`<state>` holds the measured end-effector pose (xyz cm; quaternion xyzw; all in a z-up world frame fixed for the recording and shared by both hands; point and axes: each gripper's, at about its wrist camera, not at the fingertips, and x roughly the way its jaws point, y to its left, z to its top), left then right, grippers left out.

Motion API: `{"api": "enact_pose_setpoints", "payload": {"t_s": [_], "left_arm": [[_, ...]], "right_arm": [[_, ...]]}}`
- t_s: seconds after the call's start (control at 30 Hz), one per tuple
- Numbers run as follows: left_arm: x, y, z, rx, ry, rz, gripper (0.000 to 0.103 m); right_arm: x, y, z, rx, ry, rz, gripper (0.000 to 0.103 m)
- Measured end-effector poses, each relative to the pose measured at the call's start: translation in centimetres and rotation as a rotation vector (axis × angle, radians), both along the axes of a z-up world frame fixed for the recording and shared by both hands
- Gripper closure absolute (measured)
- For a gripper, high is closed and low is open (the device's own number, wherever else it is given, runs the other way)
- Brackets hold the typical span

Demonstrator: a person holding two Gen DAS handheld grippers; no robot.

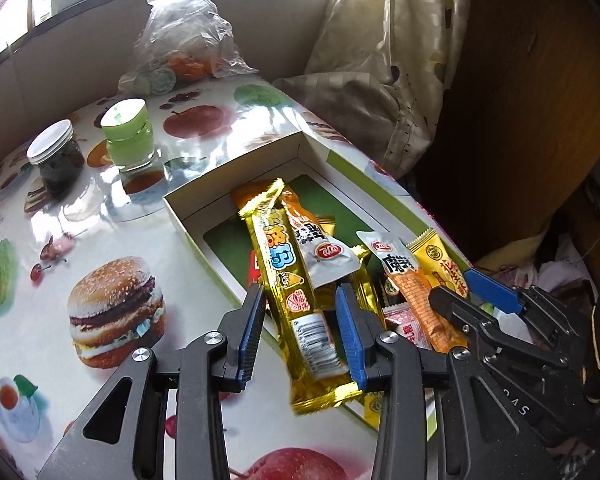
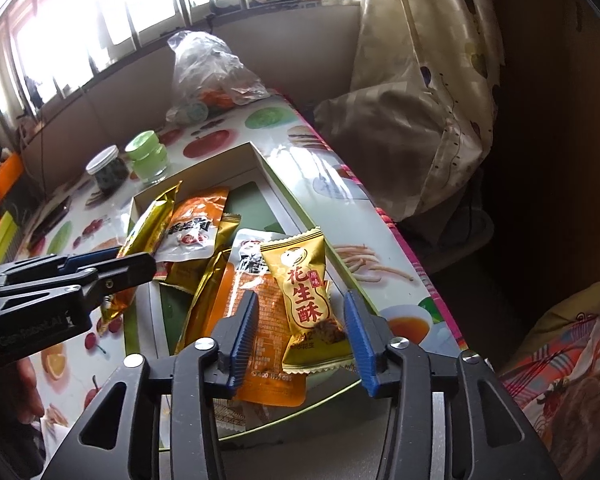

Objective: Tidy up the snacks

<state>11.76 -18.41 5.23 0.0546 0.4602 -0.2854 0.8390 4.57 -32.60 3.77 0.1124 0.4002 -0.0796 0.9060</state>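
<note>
Glossy gold foil snack bar (image 1: 296, 292); shiny plastic orange pouch (image 2: 260, 332); matt white cardboard box (image 1: 204, 194); slick, reflective printed tablecloth (image 1: 100, 240); crinkled clear plastic bag (image 1: 180, 28); ribbed blue pads (image 1: 350, 332) on matt black plastic fingers; soft cloth curtain (image 1: 396, 52)
</note>
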Motion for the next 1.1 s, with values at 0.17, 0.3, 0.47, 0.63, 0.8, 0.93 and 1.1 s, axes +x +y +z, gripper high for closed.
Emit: {"api": "enact_pose_setpoints", "payload": {"t_s": [0.17, 0.3, 0.47, 0.63, 0.8, 0.93, 1.1], "left_arm": [[-0.8, 0.4, 0.7, -0.006, -0.018, 0.008, 0.065], [-1.5, 0.7, 1.1, -0.007, -0.029, 0.019, 0.064], [-2.9, 1.5, 1.5, -0.017, -0.04, 0.034, 0.064], [-4.6, 3.0, 1.4, -0.023, -0.054, 0.074, 0.064], [-6.4, 4.4, 0.9, 0.004, -0.076, 0.105, 0.064], [-7.9, 5.7, 0.0, 0.018, -0.07, 0.125, 0.064], [-9.5, 6.5, -1.3, 0.052, -0.075, 0.126, 0.064]], "right_arm": [[-0.7, 0.1, 0.5, 0.006, -0.022, -0.006, 0.055], [-1.3, 0.3, 1.0, 0.005, -0.036, -0.016, 0.053], [-2.3, 0.9, 1.7, -0.006, -0.057, -0.019, 0.053], [-3.8, 1.9, 2.1, -0.027, -0.07, -0.031, 0.052], [-5.2, 3.0, 1.9, -0.017, -0.071, -0.037, 0.052], [-6.2, 4.0, 1.2, -0.035, -0.046, -0.035, 0.052], [-7.3, 5.2, 0.5, -0.056, -0.02, -0.031, 0.051]]}}
